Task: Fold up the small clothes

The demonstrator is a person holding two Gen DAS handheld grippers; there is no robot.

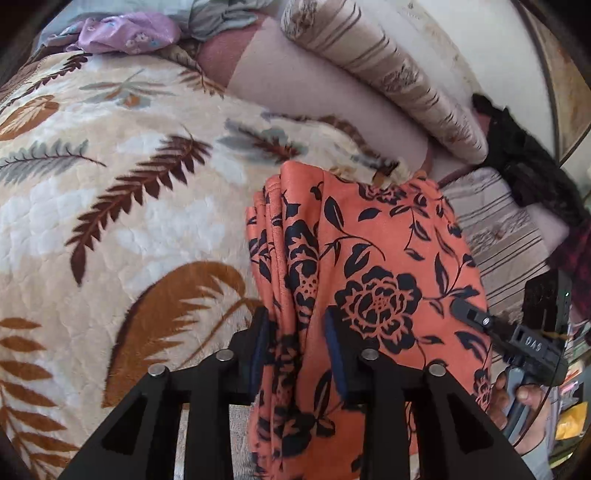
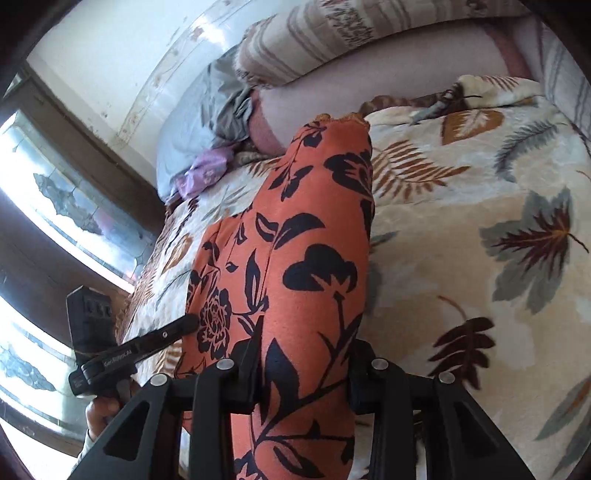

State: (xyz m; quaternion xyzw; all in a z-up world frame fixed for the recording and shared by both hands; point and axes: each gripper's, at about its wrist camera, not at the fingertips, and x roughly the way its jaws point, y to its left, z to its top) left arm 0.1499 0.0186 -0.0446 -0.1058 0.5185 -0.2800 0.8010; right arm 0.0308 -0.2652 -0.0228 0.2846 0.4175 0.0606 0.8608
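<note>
Orange floral garment (image 1: 369, 266) up off the bed (image 1: 110, 184), gathered in folds and hanging between both tools. Left tongs (image 1: 299, 354) clamped on a bunched edge, several layers stacked between the pads (image 1: 334, 354). Right tongs (image 2: 303, 373) clamped on the other end, cloth filling the gap and draping forward over the leaf-print blanket (image 2: 480, 229). Each tool's tip visible in the other's view, pressed against the cloth.

Probably mid-fold, with the cloth about to be laid down or doubled over. To do it well:

- Keep both grips firm; thin slippery-looking fabric, likely to slide out if either loosens early.
- Hold both ends level and pull gently apart, so bunched pleats near the left flatten before touching down.
- Lower the far hem (image 2: 340, 120) first onto a bare stretch of blanket, then bring the held edge over it.
- Steer away from the pillows (image 1: 388, 74) and the purple cloth (image 1: 125, 33) at the head of the bed.
- Release only once the layers lie square; plush blanket may drag the underside and skew the fold.
</note>
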